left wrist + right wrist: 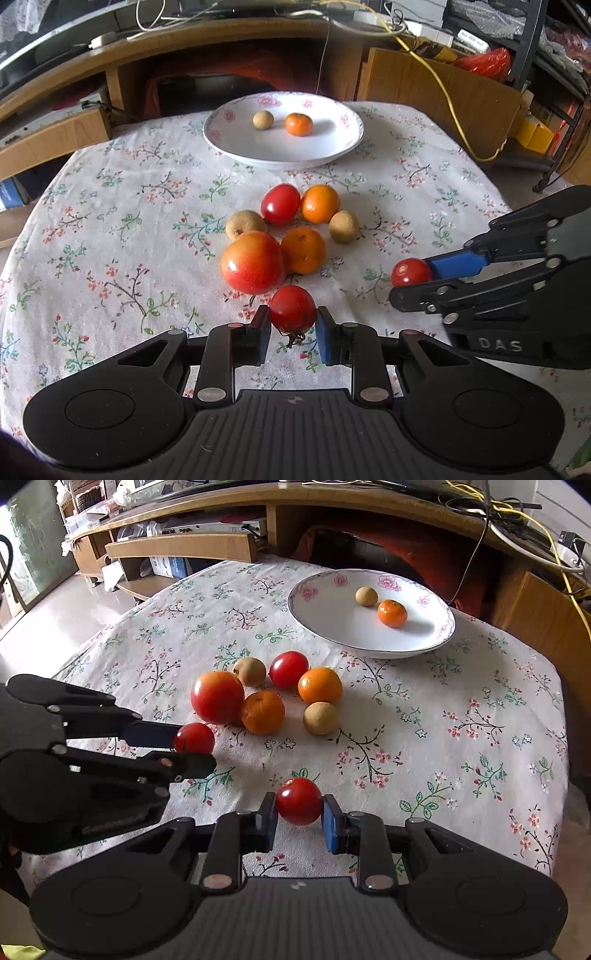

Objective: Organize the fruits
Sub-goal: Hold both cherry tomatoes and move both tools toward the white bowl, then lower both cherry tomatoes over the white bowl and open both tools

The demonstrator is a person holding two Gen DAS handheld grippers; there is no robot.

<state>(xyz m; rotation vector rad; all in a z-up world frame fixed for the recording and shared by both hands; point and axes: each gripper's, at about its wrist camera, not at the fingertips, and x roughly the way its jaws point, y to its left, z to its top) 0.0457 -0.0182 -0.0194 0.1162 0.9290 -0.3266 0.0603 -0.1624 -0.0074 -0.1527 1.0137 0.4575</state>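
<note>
My left gripper is shut on a small red tomato just above the floral cloth; it also shows in the right wrist view. My right gripper is shut on another small red tomato, which the left wrist view shows too. A cluster lies mid-table: a large red apple, a red tomato, two oranges and two brown longans. A white flowered plate at the back holds a longan and a small orange.
The round table has a floral cloth. A wooden desk with cables stands behind the plate. A wooden board and a yellow cable are at the back right. The floor lies beyond the table's left edge.
</note>
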